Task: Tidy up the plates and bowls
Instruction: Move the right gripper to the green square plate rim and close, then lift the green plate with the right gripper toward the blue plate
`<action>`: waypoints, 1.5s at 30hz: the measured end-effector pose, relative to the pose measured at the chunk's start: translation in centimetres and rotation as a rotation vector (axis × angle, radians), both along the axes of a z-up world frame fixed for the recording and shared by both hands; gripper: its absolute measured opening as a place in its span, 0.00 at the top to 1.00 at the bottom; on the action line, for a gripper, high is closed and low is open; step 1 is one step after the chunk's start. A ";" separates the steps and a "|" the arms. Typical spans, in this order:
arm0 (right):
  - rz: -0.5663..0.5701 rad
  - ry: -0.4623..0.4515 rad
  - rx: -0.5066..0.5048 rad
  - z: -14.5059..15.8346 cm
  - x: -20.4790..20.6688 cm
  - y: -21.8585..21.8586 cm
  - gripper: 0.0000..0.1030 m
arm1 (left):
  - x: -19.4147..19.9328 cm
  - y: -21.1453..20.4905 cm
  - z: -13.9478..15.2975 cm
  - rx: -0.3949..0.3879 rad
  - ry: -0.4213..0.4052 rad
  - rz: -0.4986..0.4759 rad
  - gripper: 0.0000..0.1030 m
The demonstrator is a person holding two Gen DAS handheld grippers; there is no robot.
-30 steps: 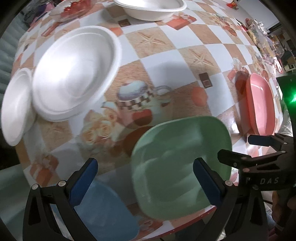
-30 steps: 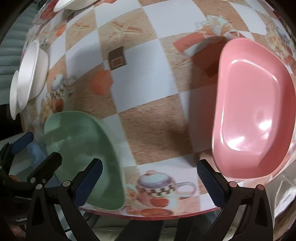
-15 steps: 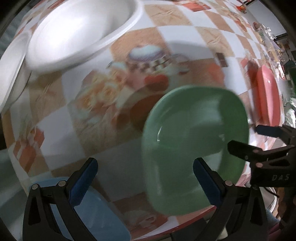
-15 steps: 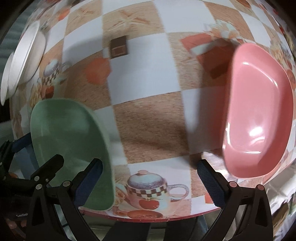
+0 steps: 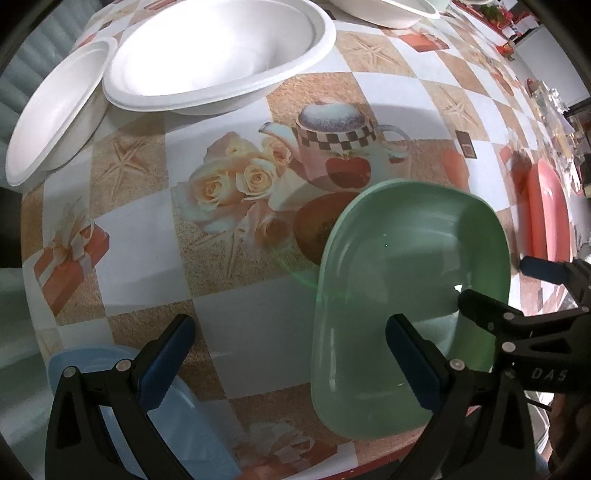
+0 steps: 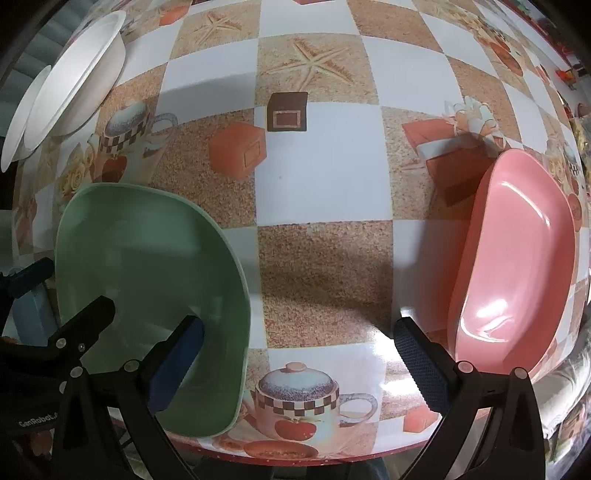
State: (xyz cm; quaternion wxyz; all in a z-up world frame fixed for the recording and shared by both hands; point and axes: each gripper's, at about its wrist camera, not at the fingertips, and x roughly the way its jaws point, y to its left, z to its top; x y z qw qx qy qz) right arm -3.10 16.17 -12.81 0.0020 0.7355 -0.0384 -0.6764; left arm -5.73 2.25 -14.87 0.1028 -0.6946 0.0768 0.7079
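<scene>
A green square plate [image 5: 410, 291] lies near the table's front edge; it also shows in the right wrist view [image 6: 147, 277]. My left gripper [image 5: 291, 362] is open and empty, its right finger over the green plate. A blue plate [image 5: 170, 417] lies under its left finger. My right gripper [image 6: 299, 365] is open and empty, between the green plate and a pink plate [image 6: 517, 266]. The pink plate also shows in the left wrist view [image 5: 546, 210]. Two white bowls [image 5: 221, 55] [image 5: 55, 107] sit at the back left.
The table [image 6: 332, 184] has a checkered cloth with teapot and starfish prints. Another white bowl [image 5: 384, 11] stands at the far back. Clutter lies at the far right end [image 5: 554, 107]. The table's front edge runs just below both grippers.
My left gripper has moved forward and left, so the white bowls and the blue plate show larger. My right gripper has shifted a little; the green plate now reaches under its left finger.
</scene>
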 end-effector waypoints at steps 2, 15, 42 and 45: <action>0.007 -0.009 -0.003 -0.1 0.0 -0.3 0.00 | -0.1 0.3 -0.1 -0.009 -0.015 -0.003 0.00; 0.010 -0.017 -0.064 0.8 -1.0 0.9 0.29 | -1.4 5.4 0.0 -0.044 -0.034 -0.140 0.19; -0.013 -0.021 -0.232 1.6 -1.9 1.0 0.76 | 0.0 8.7 2.2 -0.032 -0.008 -0.168 0.21; -0.015 -0.030 -0.251 1.3 -1.7 1.1 0.76 | 0.5 8.5 2.2 -0.026 -0.009 -0.135 0.24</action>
